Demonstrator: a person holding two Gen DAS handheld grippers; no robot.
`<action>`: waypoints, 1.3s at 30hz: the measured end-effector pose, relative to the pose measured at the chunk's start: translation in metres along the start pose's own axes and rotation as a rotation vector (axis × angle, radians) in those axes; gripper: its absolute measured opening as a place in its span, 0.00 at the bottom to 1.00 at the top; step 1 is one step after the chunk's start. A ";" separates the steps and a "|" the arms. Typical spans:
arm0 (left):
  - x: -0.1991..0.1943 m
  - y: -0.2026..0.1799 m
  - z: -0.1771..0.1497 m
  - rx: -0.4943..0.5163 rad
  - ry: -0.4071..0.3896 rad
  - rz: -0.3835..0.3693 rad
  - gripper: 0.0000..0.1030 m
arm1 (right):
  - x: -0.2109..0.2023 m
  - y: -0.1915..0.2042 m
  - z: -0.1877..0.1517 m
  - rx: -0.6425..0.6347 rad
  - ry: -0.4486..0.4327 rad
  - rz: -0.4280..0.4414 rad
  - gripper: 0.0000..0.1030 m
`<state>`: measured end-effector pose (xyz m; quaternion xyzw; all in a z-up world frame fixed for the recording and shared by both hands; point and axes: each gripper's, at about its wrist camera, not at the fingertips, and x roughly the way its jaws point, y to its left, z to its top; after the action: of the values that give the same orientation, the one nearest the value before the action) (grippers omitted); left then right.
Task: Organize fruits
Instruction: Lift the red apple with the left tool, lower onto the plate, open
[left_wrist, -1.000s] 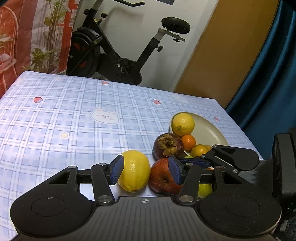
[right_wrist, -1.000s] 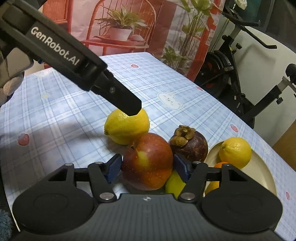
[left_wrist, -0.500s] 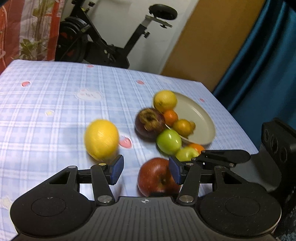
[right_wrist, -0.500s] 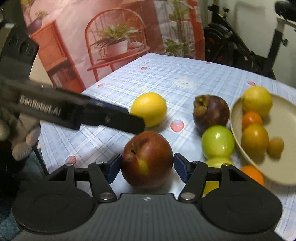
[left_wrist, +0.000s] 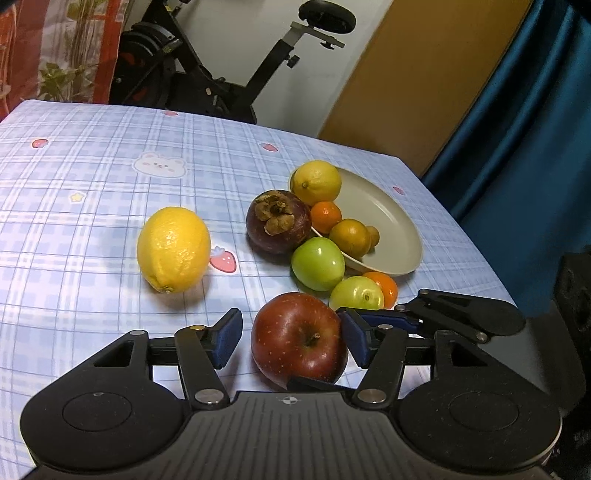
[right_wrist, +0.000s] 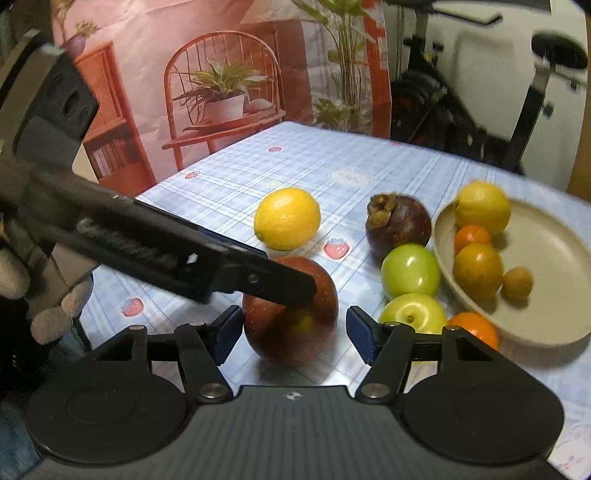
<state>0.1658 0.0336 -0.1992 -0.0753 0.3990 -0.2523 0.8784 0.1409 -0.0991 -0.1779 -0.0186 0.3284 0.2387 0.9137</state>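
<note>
So far only a few small fruits lie in the plate (right_wrist: 554, 236) ahead-right, while the red apple (right_wrist: 291, 325) sits on the table between the released right claw (right_wrist: 293, 334), and the left claw (left_wrist: 291, 338) also gapes.

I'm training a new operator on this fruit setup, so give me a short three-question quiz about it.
1. True or false: the red apple lies on the plate.
2. What sits between the fingers of the left tool? A lemon, B red apple, C mangosteen.
3. Fill in: ___ green fruits lie on the tablecloth beside the plate.
Key: 1 false; 2 B; 3 two.
</note>
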 end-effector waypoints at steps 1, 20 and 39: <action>0.001 -0.002 -0.001 0.005 -0.008 0.006 0.61 | 0.000 0.002 -0.001 -0.013 -0.004 -0.009 0.62; 0.001 -0.014 -0.029 -0.033 -0.096 0.043 0.60 | 0.010 0.007 -0.015 -0.042 -0.046 -0.035 0.60; -0.014 -0.043 0.000 0.049 -0.155 0.008 0.60 | -0.020 -0.006 0.004 0.006 -0.124 -0.065 0.60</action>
<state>0.1416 0.0036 -0.1760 -0.0716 0.3238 -0.2516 0.9093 0.1327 -0.1126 -0.1632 -0.0116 0.2711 0.2085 0.9396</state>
